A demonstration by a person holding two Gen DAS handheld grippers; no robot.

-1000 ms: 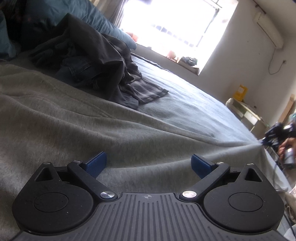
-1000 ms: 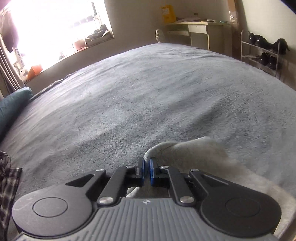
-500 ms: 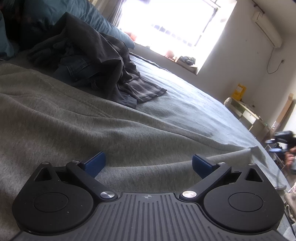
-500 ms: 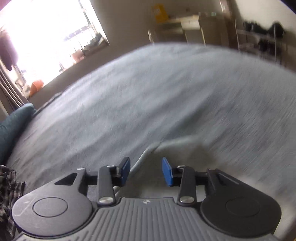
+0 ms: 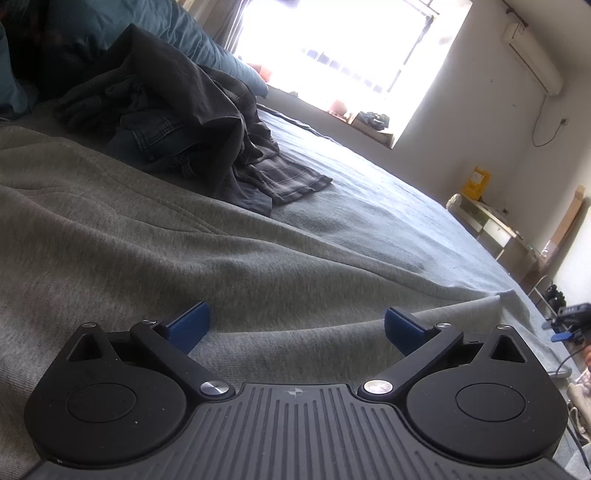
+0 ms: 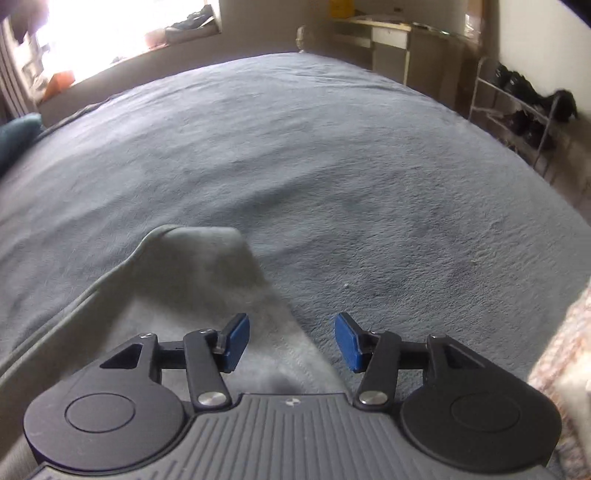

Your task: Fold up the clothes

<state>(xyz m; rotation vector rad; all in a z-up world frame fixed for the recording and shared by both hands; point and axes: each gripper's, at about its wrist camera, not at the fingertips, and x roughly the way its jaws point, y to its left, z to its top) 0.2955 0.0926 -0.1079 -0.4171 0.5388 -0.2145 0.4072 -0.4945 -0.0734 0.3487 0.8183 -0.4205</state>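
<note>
A grey sweatshirt-like garment lies spread on the blue-grey bed. My left gripper hovers low over it, jaws wide open, nothing between them. In the right wrist view a corner of the same grey garment lies slack on the bed. My right gripper is above that corner's near edge. Its jaws are opening and the pads touch no cloth. The right gripper also shows small at the far right of the left wrist view.
A heap of dark clothes with jeans and a plaid shirt sits at the back left, before a teal pillow. Beyond the bed stand a desk and a shoe rack. Pinkish cloth edges the right.
My right gripper let go of the grey garment's corner, opened, and drew back to the right. The corner now lies slack on the bed. My left gripper stayed put.
</note>
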